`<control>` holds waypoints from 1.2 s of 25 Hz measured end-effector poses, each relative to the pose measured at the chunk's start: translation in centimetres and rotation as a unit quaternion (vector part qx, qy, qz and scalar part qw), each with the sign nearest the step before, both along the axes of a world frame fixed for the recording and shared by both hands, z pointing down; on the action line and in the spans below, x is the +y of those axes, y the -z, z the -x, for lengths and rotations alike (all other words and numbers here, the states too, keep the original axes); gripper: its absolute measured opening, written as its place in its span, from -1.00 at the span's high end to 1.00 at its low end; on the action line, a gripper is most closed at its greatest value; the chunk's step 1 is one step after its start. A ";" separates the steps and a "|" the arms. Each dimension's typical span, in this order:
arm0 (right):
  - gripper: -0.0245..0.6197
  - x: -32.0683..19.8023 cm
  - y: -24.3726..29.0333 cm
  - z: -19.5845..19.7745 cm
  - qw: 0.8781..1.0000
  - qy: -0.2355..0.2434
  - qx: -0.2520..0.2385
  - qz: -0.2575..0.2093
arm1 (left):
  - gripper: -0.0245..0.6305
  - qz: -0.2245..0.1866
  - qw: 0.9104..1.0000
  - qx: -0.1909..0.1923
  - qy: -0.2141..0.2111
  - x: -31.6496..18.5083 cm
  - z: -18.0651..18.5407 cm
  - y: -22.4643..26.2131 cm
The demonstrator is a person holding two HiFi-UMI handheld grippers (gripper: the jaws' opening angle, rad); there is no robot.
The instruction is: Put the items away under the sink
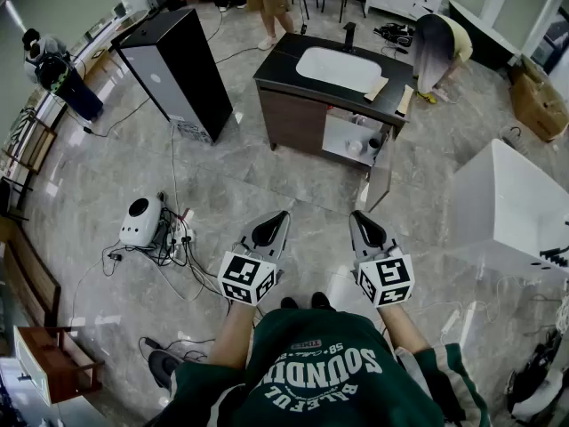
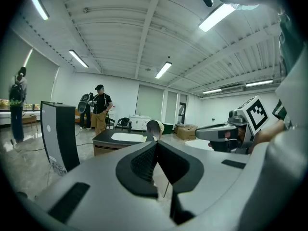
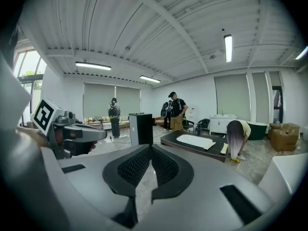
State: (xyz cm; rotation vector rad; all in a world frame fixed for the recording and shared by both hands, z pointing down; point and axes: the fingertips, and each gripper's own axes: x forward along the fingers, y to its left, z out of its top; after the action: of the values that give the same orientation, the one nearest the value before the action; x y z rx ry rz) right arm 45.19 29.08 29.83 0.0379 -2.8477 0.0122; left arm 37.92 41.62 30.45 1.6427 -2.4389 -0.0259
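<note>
left tongs (image 1: 281, 215) and right tongs (image 1: 356, 215) are both pressed together, empty. sweatshirt (image 1: 331, 382) print reads "soundin". one sink cabinet (image 1: 289, 118) stands ahead, one door (image 1: 379, 181) open.

The sink cabinet (image 1: 298, 114) stands far centre, with 2 boards (image 1: 377, 88) on its top's right end and its door (image 1: 379, 181) open at the near right. A tower (image 1: 178, 69) stands to its left – a tub (image 1: 511, 207) to its right, nearer.
</note>
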 end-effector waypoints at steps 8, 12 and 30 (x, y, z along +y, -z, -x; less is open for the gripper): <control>0.76 2.9 -0.5 0.9 1.000 0.001 -0.001 -0.002 | 0.89 0.007 1.000 0.002 0.004 3.0 0.5 -1.0; 0.76 4.5 -0.9 1.1 1.000 0.003 0.006 -0.004 | 0.89 0.008 1.000 0.007 0.008 4.6 0.8 -1.4; 0.76 7.1 -2.8 2.4 0.999 -0.029 0.015 0.008 | 0.89 0.014 1.000 0.015 -0.012 7.1 3.5 -3.0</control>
State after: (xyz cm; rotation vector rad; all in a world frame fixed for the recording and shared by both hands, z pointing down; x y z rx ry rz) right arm 42.75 36.22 32.58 0.1179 -2.8162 0.0452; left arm 34.42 48.75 33.48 1.6481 -2.3863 -0.0126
